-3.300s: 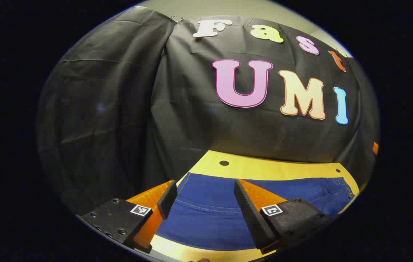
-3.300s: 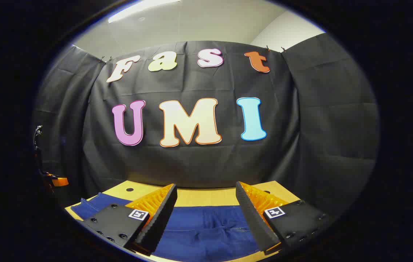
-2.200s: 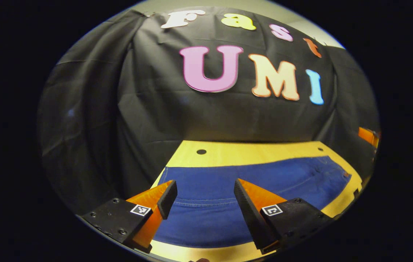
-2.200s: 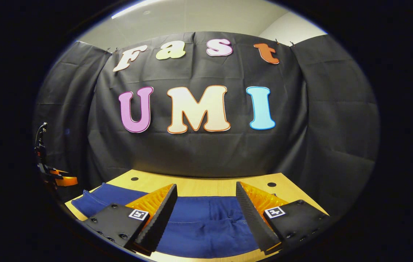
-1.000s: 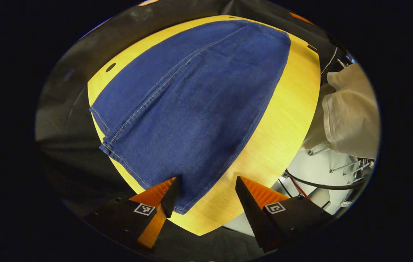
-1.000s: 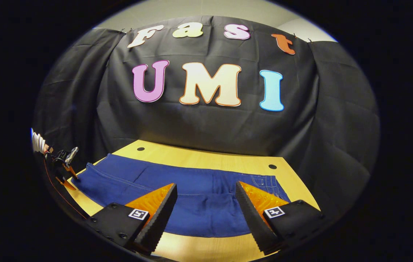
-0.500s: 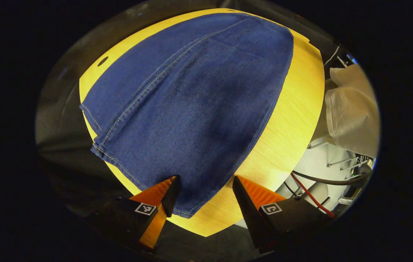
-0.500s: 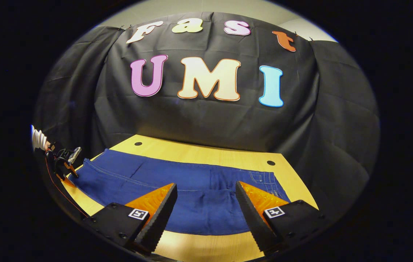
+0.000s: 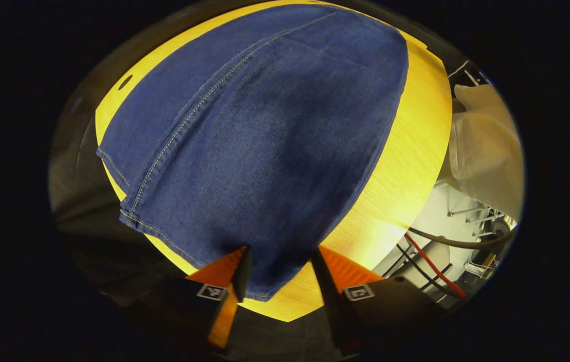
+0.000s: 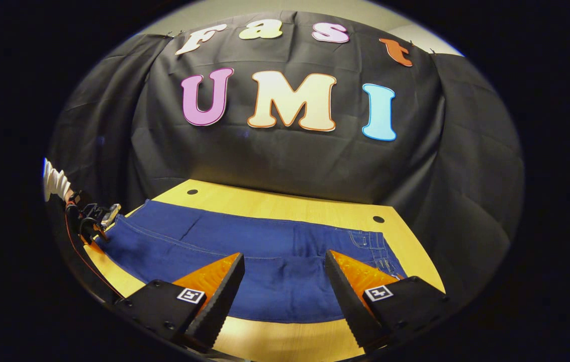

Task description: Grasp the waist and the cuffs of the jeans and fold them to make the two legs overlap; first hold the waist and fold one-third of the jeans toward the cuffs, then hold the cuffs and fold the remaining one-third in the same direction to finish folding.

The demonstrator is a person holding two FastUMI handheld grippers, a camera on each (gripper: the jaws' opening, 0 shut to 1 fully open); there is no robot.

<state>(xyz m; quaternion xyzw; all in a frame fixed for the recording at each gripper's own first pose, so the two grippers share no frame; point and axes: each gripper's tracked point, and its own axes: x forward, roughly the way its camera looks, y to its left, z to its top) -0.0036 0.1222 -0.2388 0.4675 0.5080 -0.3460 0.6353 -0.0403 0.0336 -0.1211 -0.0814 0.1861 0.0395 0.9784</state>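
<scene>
While the jeans (image 9: pixel 265 141) lie spread flat on the yellow table (image 9: pixel 405 166), the left gripper (image 9: pixel 277 274) hangs low over their cuff end, at the near corner of the table. In the left gripper view, its left finger sits at the hem of the cuff (image 9: pixel 260 286), the denim corner reaching into the gap between the two fingers, and the right finger stands over bare wood just beside the fabric. The fingers are parted and nothing is pinched between them. Ahead of this tool the legs run away up the table, a stitched seam slanting up to the left of its line. Off to its right, past the table edge, a pale sleeve (image 9: pixel 486 151) and some cables (image 9: pixel 431 271) show. In the right gripper view, the right gripper (image 10: pixel 285 289) hovers above the near edge of the jeans (image 10: pixel 265 261), fingers spread wide and empty. To its left the legs stretch toward the far-off left gripper (image 10: pixel 91 221); to its right lies the waist (image 10: pixel 378 249), just ahead of the right finger.
</scene>
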